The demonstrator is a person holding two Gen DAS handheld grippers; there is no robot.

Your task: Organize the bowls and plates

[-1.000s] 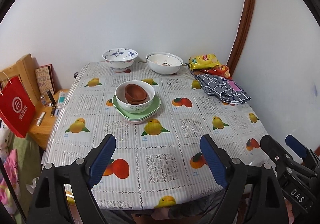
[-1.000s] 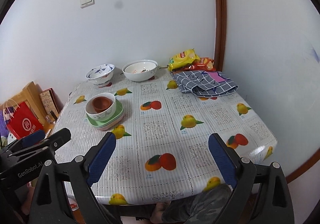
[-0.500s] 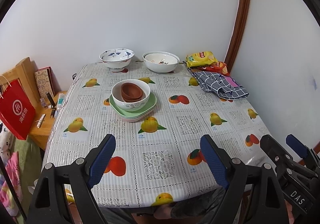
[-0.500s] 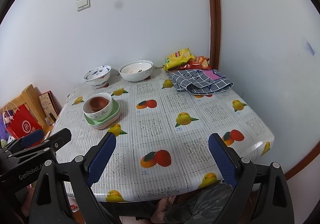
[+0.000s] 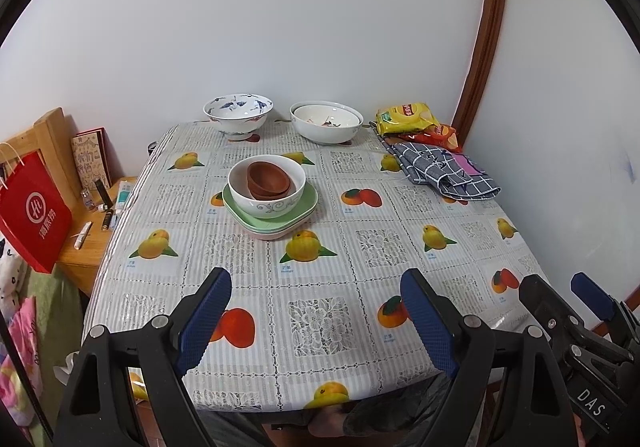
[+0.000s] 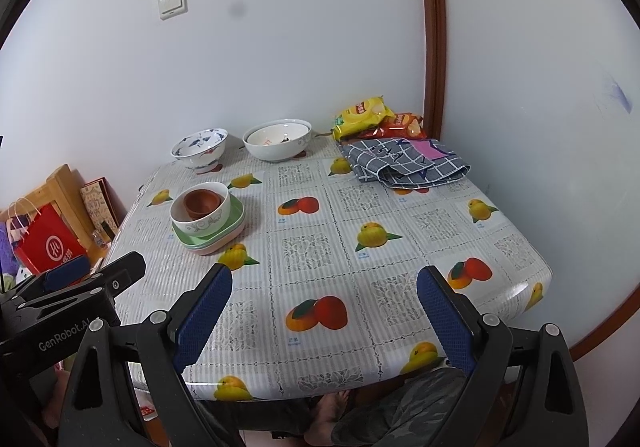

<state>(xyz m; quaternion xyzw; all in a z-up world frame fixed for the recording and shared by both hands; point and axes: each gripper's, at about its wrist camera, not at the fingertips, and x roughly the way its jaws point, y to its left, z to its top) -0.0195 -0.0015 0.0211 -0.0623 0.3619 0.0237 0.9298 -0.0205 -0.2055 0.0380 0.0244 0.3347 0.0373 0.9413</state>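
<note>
A bench with a fruit-print cloth stands in a white corner. Brown cups sit inside a white bowl on stacked plates, left of centre. Left gripper and right gripper hover with fingers apart, holding nothing.

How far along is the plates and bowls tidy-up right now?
Done: brown bowls nested in a white bowl on stacked green plates. In hand: nothing; left gripper and right gripper open. Left: blue-patterned bowl and large white bowl by the wall.

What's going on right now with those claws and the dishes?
Left gripper and right gripper open, empty. Brown bowls nested in white bowl on green plates. Nothing in the way.
</note>
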